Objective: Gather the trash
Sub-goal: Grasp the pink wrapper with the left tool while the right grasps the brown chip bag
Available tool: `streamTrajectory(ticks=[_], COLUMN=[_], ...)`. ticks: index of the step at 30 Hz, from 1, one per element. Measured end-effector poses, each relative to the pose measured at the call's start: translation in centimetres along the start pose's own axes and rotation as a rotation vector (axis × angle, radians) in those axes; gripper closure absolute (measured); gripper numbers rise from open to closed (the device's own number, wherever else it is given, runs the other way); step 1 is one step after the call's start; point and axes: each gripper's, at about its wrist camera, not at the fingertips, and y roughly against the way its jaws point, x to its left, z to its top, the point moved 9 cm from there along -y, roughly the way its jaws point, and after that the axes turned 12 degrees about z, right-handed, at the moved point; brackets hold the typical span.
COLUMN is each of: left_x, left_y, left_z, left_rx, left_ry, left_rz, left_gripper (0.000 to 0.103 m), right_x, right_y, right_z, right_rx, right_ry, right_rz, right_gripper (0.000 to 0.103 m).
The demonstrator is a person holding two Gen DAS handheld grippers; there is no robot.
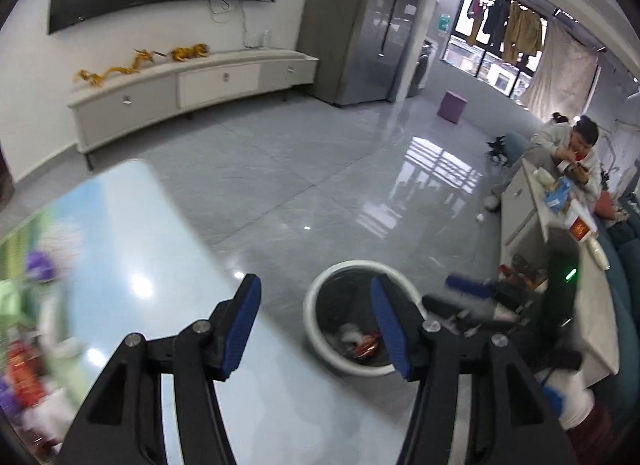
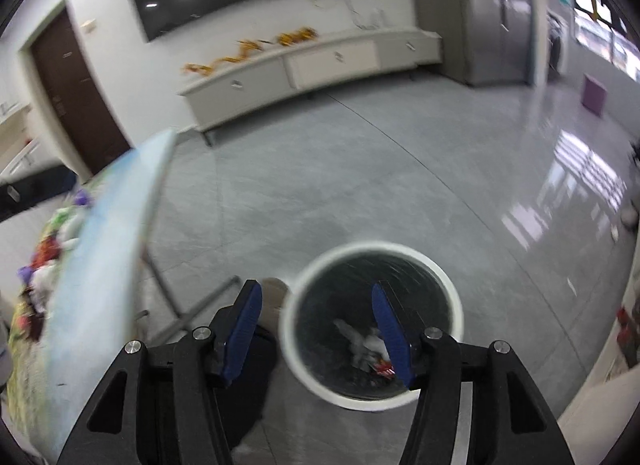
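Remaining trash (image 1: 28, 349) lies heaped at the counter's (image 1: 132, 233) left end, blurred, individual items not distinguishable. It lies left of both grippers. Left gripper (image 1: 316, 321), released and empty, is nearer. Right gripper (image 2: 316, 325), also released and empty, hangs over the bin (image 2: 450, 285).

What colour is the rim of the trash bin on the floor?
White, around a dark inside; the bin shows best in the right wrist view.

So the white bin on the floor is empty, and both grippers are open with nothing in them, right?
Not quite: the white bin already holds trash, crumpled white paper and a red wrapper, as the right wrist view shows. The rest stands: the left gripper and the right gripper are open with nothing in them.
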Motion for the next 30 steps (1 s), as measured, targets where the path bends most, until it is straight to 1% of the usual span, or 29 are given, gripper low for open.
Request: streamTrajectory(ticks=[3, 6, 7, 10, 13, 16, 18, 19, 23, 25, 28, 29, 30], left_x=[3.8, 8.3, 10.1, 15.1, 19.5, 22.2, 23.6, 23.6, 23.8, 23.6, 23.2, 23.1, 23.1], left_y=[2.8, 5.7, 6.7, 9.2, 11.2, 11.5, 11.0, 10.7, 9.5, 8.8, 7.4, 7.0, 6.8], left_z=[-1.9, -4.4, -5.3, -8.4, -12.4, -15.7, -17.6, -18.5, -19.6, -19.5, -19.5, -19.7, -19.9], left_rx=[-0.007, -0.014, -0.016, -0.008, 0.018, 0.067, 0.101, 0.117, 0.131, 0.132, 0.158, 0.165, 0.17], left_ry=[0.012, 0.044, 0.059, 0.114, 0.183, 0.237, 0.265, 0.279, 0.306, 0.305, 0.29, 0.288, 0.288], left_rz=[0.053, 0.115, 0.141, 0.212, 0.268, 0.295, 0.309, 0.306, 0.251, 0.226, 0.227, 0.227, 0.225], left_gripper=[0.048, 0.048, 0.048, 0.048, 0.048, 0.048, 0.049, 0.049, 0.052, 0.058, 0.065, 0.069, 0.071], right_x=[4.7, 9.8, 10.9, 15.4, 18.7, 22.1, 24.4, 25.5, 30.2, 32.4, 35.2, 35.9, 36.5], right_y=[0.8, 1.2, 1.2, 0.7, -0.2, -1.6, -2.6, -3.2, -5.8, -7.0, -8.4, -8.9, -9.3], right_z=[1.2, 1.9, 1.9, 2.0, 1.2, 0.1, -0.9, -1.4, -3.8, -5.0, -6.5, -6.9, -7.2], right_rx=[-0.025, -0.035, -0.033, -0.014, 0.018, 0.065, 0.103, 0.124, 0.214, 0.256, 0.307, 0.321, 0.333], right_ry=[0.067, 0.135, 0.153, 0.223, 0.272, 0.316, 0.343, 0.357, 0.429, 0.465, 0.523, 0.535, 0.546], right_rz=[0.058, 0.133, 0.148, 0.206, 0.254, 0.306, 0.342, 0.362, 0.439, 0.473, 0.51, 0.518, 0.524], right_gripper=[0.047, 0.047, 0.047, 0.047, 0.048, 0.05, 0.055, 0.056, 0.059, 0.061, 0.062, 0.062, 0.062])
